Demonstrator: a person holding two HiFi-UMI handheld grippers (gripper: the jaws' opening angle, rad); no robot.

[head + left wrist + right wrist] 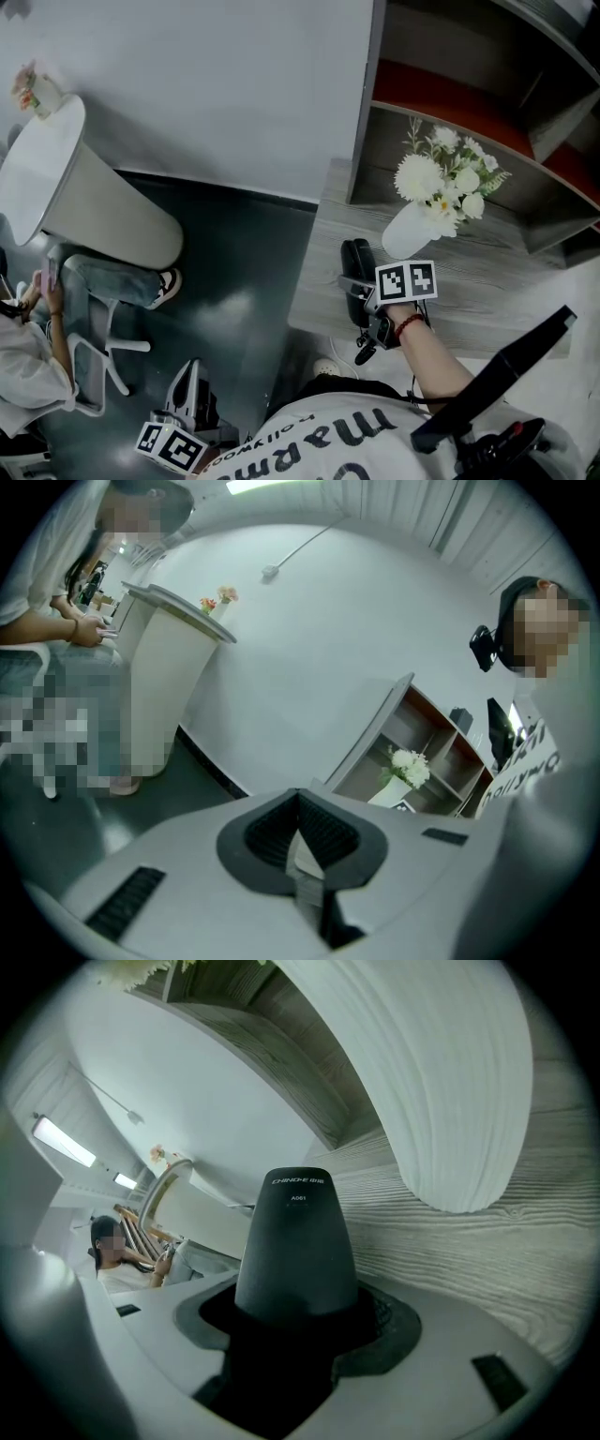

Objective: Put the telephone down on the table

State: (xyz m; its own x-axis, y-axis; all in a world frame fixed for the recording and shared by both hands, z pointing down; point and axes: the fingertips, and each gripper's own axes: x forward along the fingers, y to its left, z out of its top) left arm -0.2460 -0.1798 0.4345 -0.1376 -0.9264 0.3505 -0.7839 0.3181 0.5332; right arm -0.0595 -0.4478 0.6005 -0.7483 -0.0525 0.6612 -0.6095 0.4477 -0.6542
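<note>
Right gripper (366,302) is clamped on the black telephone (298,1241); in the right gripper view both jaws press against the handset's lower part and its rounded end sticks out ahead of them. White print near that end reads "CHINOE" with "A061" beneath it; a few smaller marks after the brand name are too fine to read. In the head view the telephone is over the left part of the wood-grain bench (497,286), near its front edge and just beside a white ribbed vase (407,236) of white flowers (441,178). Whether the handset touches the bench top I cannot tell. Behind the vase stands an open shelf unit (450,108).

Left gripper (302,855) has its jaws brought together with nothing between them. In the head view it hangs low at the person's left side over the dark floor (244,281), well apart from the bench.
</note>
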